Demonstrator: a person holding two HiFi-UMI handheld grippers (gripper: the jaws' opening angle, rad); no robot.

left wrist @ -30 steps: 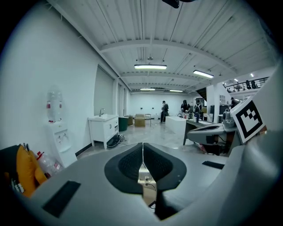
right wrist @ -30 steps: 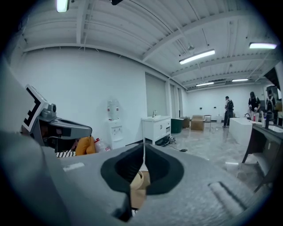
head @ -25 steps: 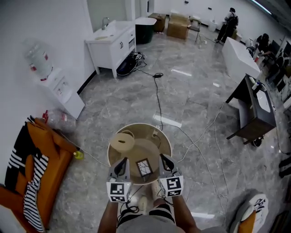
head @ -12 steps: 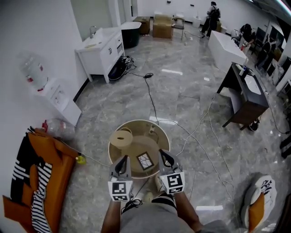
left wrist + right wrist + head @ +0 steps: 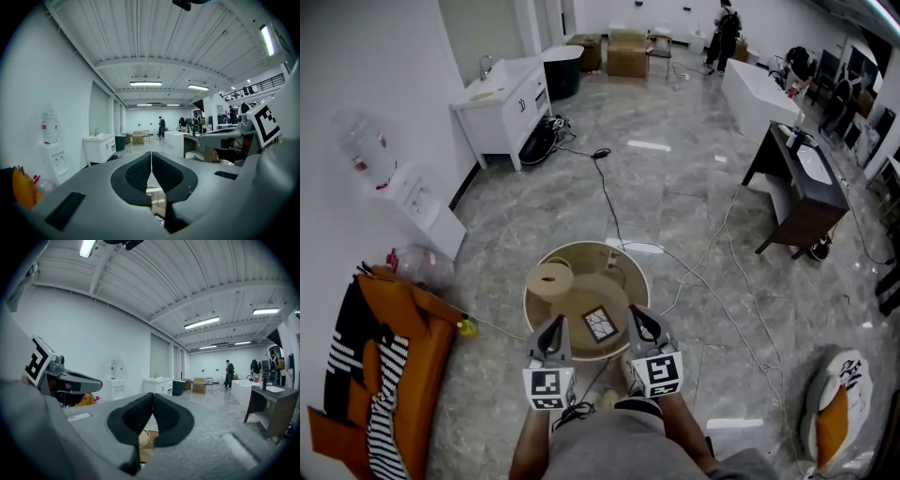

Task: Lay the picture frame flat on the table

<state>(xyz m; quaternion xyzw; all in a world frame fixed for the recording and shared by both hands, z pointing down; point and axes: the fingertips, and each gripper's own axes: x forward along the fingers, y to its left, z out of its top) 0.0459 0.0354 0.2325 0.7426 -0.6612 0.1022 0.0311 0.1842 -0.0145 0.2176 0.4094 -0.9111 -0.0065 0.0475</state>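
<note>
The picture frame point(image 5: 600, 324), dark-edged with a pale patterned picture, appears to lie flat near the front of the round beige table point(image 5: 626, 272). My left gripper point(image 5: 552, 323) hangs over the table's front edge, left of the frame, shut and empty. On the frame's right my right gripper point(image 5: 636, 316) is also shut and holds nothing. In the left gripper view the left gripper point(image 5: 151, 154) has its pads meeting at the tip, pointing out across the room. The right gripper point(image 5: 153, 395) looks the same in the right gripper view. The frame is hidden in both gripper views.
A beige roll point(image 5: 549, 279) stands at the table's back left. Cables point(image 5: 614, 211) trail over the grey floor behind the table. An orange chair with striped cloth point(image 5: 380, 356) is at the left, a white cabinet point(image 5: 502, 98) beyond it, and a dark desk point(image 5: 797, 187) to the right.
Both grippers have drawn back toward the person and lifted a little, still shut. The frame has stayed in place on the table. The head view has shifted slightly.
</note>
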